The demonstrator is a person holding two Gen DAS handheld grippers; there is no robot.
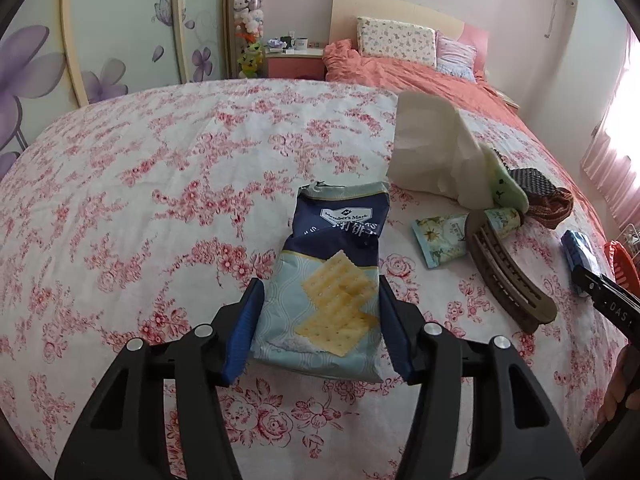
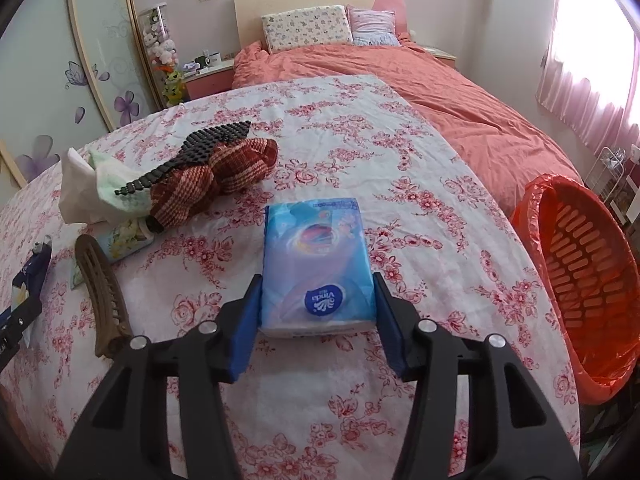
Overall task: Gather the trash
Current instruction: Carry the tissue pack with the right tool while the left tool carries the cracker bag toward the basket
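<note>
A torn blue cracker wrapper (image 1: 332, 276) lies on the floral bedsheet (image 1: 140, 184); my left gripper (image 1: 318, 320) has its blue pads on both sides of the wrapper's lower half, touching it. A blue Vinda tissue pack (image 2: 316, 268) lies on the sheet; my right gripper (image 2: 316, 314) has its pads against both sides of the pack. A crumpled white tissue (image 1: 432, 152), a small floral sachet (image 1: 440, 240) and a green wrapper (image 1: 504, 188) lie to the right. An orange bin (image 2: 584, 264) with an orange liner stands at the bed's right edge.
A brown hair claw clip (image 1: 508, 276) lies right of the cracker wrapper. A red woven cloth with a black studded piece (image 2: 216, 172) lies behind the tissue pack. A coral duvet (image 2: 440, 92), pillows and a bedside table are at the far end. A curtained window is at right.
</note>
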